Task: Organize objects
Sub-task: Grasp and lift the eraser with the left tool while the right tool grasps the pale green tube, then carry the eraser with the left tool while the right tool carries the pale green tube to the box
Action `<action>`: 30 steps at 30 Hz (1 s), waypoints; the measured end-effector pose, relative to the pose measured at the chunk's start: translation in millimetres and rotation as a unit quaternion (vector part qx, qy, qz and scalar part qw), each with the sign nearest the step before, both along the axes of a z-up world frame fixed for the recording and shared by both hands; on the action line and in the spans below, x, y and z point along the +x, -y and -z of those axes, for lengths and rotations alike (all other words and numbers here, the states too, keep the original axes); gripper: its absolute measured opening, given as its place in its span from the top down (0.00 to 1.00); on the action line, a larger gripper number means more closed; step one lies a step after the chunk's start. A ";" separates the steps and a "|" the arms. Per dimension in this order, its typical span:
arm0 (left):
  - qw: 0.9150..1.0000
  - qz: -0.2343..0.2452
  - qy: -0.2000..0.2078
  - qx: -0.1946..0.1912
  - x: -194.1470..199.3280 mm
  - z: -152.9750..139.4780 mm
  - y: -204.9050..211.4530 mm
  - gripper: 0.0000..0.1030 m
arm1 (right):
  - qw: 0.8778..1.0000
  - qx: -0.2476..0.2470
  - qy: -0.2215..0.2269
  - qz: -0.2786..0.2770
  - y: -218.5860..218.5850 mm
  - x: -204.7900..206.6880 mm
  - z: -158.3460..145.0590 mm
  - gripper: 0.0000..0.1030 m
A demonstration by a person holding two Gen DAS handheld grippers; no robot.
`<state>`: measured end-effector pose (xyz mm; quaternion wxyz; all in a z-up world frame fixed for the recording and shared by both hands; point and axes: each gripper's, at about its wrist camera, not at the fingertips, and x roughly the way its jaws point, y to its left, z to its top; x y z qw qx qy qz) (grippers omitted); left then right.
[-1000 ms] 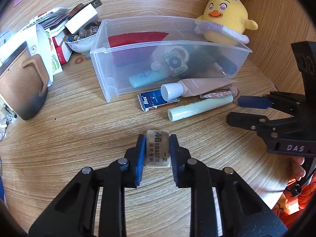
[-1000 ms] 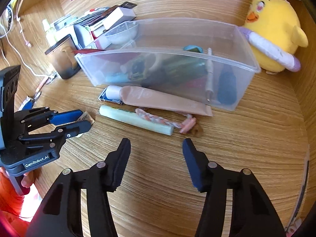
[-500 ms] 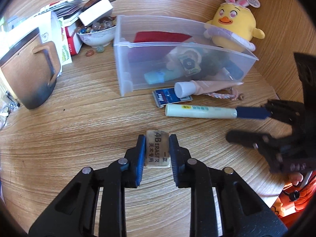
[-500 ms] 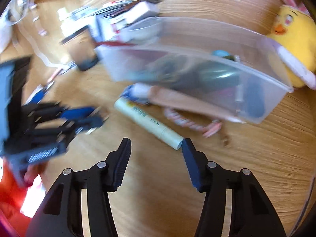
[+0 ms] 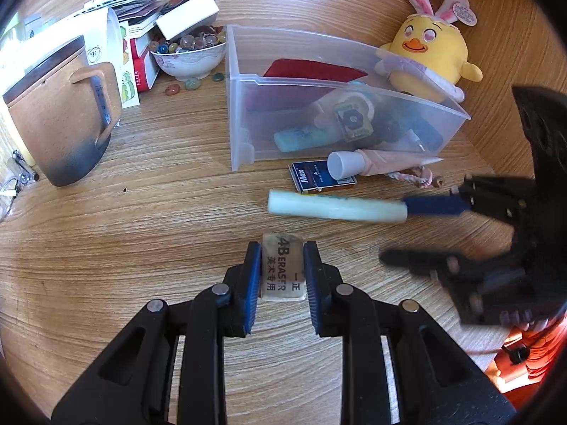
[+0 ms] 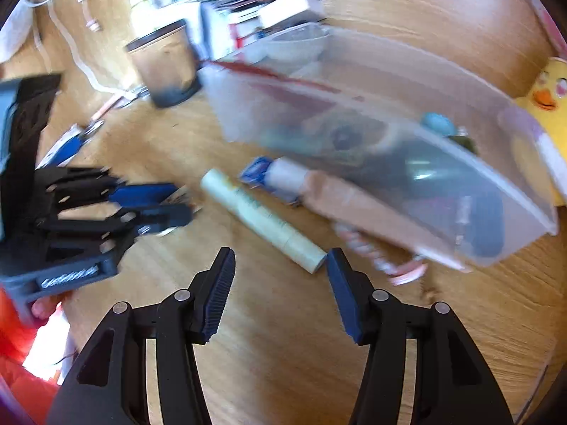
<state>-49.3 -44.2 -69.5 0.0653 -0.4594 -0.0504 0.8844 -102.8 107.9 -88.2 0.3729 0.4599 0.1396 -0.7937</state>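
My left gripper (image 5: 282, 252) is shut on a worn 4B eraser (image 5: 283, 276), held just above the wooden desk. A pale green tube (image 5: 336, 209) lies on the desk in front of a clear plastic bin (image 5: 244, 113) that holds several items. My right gripper (image 6: 280, 258) is open with nothing between its fingers; the end of the pale green tube (image 6: 269, 225) lies just ahead of its right finger. In the left wrist view the right gripper (image 5: 407, 232) comes in from the right, its blue pad at the tube's right end.
A cream tube with a white cap (image 5: 375, 163), a blue staples box (image 5: 312, 177) and a braided hair tie (image 5: 414, 179) lie against the bin's front. A plush chick (image 5: 432, 56) sits behind it. A brown mug (image 5: 60, 120), a bowl of marbles (image 5: 191, 60) and books stand at the left.
The right gripper has slid sideways and rolled, and its fingertips now stand at the pale green tube's end. The left gripper still grips the eraser, rolled slightly.
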 end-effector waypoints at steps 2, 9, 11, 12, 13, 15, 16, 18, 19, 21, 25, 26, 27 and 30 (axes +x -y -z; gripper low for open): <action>1.000 -0.003 0.001 0.000 -0.3 0.2 1.8 0.77 | 1.000 0.007 -0.009 -0.018 1.5 11.2 -0.5 0.51; 1.000 -0.013 -0.004 0.004 1.3 -4.0 7.2 0.77 | 0.999 0.008 -0.045 0.000 12.8 4.1 -11.1 0.51; 1.000 -0.019 -0.012 0.000 4.1 -7.2 10.1 0.77 | 0.999 0.012 -0.043 -0.005 20.3 -0.5 -8.7 0.51; 1.000 -0.020 -0.014 0.000 5.5 -8.5 11.4 0.77 | 0.999 0.014 -0.045 -0.008 24.3 -0.9 -7.1 0.53; 1.000 -0.021 -0.016 0.000 7.0 -10.1 13.3 0.77 | 0.999 0.018 -0.047 -0.014 29.9 0.0 -5.1 0.58; 0.999 -0.025 -0.020 0.000 9.1 -12.6 17.1 0.77 | 0.998 0.026 -0.046 -0.023 37.9 2.1 -0.5 0.68; 0.999 -0.027 -0.021 0.000 9.6 -13.5 17.4 0.77 | 0.998 0.030 -0.046 -0.028 42.4 3.3 2.4 0.75; 0.999 -0.029 -0.023 0.002 10.5 -14.7 19.1 0.77 | 0.998 0.035 -0.049 -0.032 48.5 7.3 5.8 0.81; 0.999 -0.029 -0.024 0.003 10.8 -15.6 19.2 0.77 | 0.998 0.034 -0.052 -0.033 49.1 9.4 5.4 0.85; 0.999 -0.028 -0.027 0.004 11.7 -18.0 18.5 0.77 | 0.998 0.026 -0.046 -0.034 46.7 12.9 4.6 0.86; 0.999 -0.023 -0.036 0.007 12.1 -24.7 14.3 0.77 | 0.999 0.009 -0.044 -0.011 31.7 17.0 1.8 0.86; 0.999 -0.022 -0.038 0.008 11.9 -26.3 12.9 0.77 | 0.999 0.001 -0.042 -0.005 25.7 18.1 -0.4 0.86; 0.999 -0.021 -0.040 0.008 11.6 -28.1 11.5 0.77 | 0.999 -0.007 -0.042 0.001 21.1 19.4 -2.8 0.86; 0.999 -0.018 -0.049 0.012 9.5 -34.9 5.5 0.77 | 0.998 -0.027 -0.050 0.023 2.0 24.0 -14.3 0.86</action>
